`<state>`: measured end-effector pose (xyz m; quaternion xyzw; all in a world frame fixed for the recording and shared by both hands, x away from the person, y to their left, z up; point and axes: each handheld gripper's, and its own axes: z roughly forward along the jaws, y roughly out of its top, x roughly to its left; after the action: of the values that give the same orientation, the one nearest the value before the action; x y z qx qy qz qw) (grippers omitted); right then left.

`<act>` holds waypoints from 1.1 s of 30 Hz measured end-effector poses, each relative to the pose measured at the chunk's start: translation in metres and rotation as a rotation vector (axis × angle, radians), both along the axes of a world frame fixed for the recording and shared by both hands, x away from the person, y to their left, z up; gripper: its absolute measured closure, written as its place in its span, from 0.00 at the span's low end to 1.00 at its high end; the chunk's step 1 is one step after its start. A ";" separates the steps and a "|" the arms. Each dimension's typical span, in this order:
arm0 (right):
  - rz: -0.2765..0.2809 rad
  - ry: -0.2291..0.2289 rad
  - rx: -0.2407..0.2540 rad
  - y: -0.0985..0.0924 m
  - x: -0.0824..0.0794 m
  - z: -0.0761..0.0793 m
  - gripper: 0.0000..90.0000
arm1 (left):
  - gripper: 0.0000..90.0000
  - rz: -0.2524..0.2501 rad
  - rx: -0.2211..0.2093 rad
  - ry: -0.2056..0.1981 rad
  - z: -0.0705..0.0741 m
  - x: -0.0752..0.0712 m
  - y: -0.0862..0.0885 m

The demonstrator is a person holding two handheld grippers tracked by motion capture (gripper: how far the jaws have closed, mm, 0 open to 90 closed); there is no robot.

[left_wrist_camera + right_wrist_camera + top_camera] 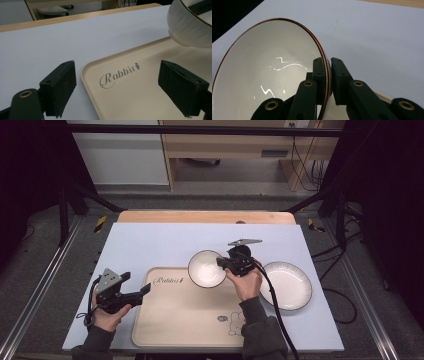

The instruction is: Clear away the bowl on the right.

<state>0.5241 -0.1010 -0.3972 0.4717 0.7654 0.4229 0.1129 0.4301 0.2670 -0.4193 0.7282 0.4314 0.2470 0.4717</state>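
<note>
Holding the bowl (269, 75) by its rim w/ my right gripper (329, 80): one jaw sits inside the rim, the other outside, both pressed tight on the thin brown-edged wall. Bowl is white inside, tilted in the right gripper view, w/ light streaks on the glaze. From the high view the bowl (206, 268) hangs over the far right corner of the tray (185, 320), partly past the tray's far edge, and my right gripper (223, 263) meets it on its right side. In the left gripper view the bowl (190, 27) shows ribbed outside, its foot clear of the tray surface, so it's lifted, not resting.

My left gripper (117, 87) has its jaws wide apart, nothing between them, over the tray's near-left corner w/ the "Rabbit" print (117, 76) in the gap. In the high view my left gripper (145, 290) sits just beside the tray's left edge, over the desk (150, 245).

Farther right, a white plate (290, 285) lies flat on the desk, just beside the tray & apart from the bowl. Desk top is pale blue-grey w/ a wood strip at the far edge.
</note>
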 end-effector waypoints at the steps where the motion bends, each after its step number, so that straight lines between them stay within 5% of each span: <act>1: 0.001 -0.001 -0.005 0.001 0.001 -0.002 0.91 | 0.16 0.000 0.000 0.000 0.000 0.000 0.000; 33: 0.033 0.105 -0.061 0.029 0.009 -0.037 0.91 | 0.16 0.002 -0.002 0.001 0.000 0.000 0.000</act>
<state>0.5334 -0.0716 -0.4343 0.4768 0.7905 0.3760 0.0798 0.4301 0.2673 -0.4193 0.7275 0.4326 0.2468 0.4719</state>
